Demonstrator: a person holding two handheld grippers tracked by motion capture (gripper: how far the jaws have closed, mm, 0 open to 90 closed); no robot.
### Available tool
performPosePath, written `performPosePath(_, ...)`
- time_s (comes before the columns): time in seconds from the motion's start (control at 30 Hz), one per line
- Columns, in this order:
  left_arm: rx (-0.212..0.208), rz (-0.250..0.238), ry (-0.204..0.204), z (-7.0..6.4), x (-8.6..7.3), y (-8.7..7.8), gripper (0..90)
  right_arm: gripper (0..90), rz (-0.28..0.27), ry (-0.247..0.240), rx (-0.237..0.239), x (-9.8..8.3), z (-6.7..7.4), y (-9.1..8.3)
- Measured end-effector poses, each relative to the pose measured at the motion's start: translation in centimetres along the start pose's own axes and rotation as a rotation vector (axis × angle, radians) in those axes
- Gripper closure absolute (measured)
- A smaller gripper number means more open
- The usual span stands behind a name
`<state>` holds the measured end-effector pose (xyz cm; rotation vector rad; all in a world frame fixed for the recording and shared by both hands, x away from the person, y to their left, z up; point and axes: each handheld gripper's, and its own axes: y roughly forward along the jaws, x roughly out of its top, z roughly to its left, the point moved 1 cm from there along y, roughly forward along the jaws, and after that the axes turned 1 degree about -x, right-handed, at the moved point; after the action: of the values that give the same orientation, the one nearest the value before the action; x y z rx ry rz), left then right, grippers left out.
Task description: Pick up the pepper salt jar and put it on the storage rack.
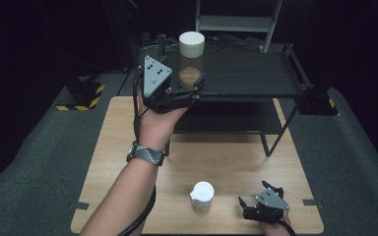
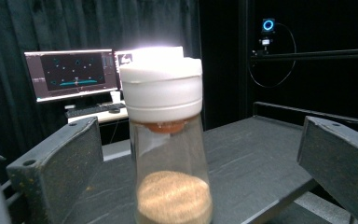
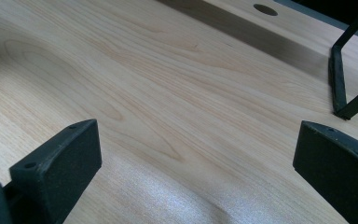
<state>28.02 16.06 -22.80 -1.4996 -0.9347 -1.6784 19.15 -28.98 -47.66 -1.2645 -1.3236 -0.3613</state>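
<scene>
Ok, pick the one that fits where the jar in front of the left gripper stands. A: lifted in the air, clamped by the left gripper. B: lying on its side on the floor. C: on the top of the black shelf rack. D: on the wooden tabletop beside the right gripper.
C: the jar stands upright on the black shelf rack, between the open jaws of the left gripper, whose pads stand clear of the glass.

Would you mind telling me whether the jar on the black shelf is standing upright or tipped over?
Upright. The jar stands on the black shelf, white lid on top, brown powder settled at its bottom, between the open left tongs, untouched.
</scene>
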Motion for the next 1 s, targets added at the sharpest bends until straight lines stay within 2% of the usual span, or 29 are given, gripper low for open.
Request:
performPosePath(0.33,-0.002,0.015,0.007,0.4,-1.1,-2.4,0.4,0.1,0.005,-0.013,-0.002,0.1,0.1,0.1)
performPosePath(0.63,0.013,0.032,0.004,0.8,-3.4,-4.5,0.4,0.1,0.004,-0.015,-0.005,0.1,0.2,0.0)
performPosePath(0.9,0.020,0.054,0.033,0.6,-5.5,-6.0,0.4,0.1,0.005,-0.016,-0.006,0.1,0.2,0.0)
performPosePath(1.0,0.022,0.061,0.032,0.6,-6.0,-6.3,0.4,0.1,0.005,-0.017,-0.006,0.1,0.2,0.0)
